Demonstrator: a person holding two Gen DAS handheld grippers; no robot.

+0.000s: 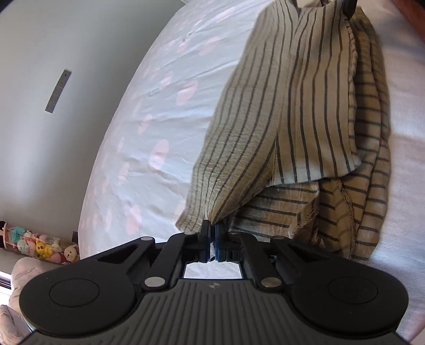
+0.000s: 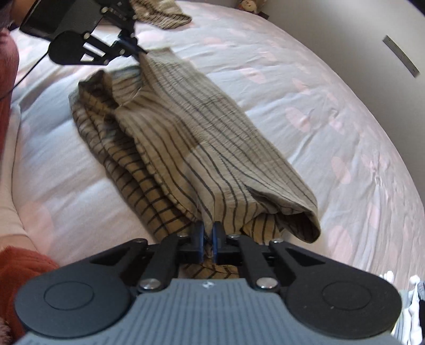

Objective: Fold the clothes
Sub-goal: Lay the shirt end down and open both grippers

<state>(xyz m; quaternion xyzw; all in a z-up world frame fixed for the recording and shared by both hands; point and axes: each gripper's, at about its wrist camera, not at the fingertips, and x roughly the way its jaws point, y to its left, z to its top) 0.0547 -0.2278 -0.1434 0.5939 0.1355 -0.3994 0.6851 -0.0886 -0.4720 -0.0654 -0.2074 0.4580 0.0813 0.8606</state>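
A beige garment with dark stripes (image 1: 300,111) lies partly folded along the bed (image 1: 148,111). My left gripper (image 1: 212,228) is shut on the near edge of its top layer, the cloth pinched between the blue pads. In the right wrist view the same striped garment (image 2: 202,148) stretches away over the bed (image 2: 318,111), and my right gripper (image 2: 208,231) is shut on its near end. My left gripper (image 2: 139,50) shows there at the far end, shut on the cloth. My right gripper (image 1: 349,8) only peeks in at the top of the left wrist view.
A second piece of striped cloth (image 2: 162,16) lies further up the bed. A clear tube of small plush toys (image 1: 39,246) lies by the grey wall (image 1: 39,132). A person's red sleeve (image 2: 18,265) is at the left edge.
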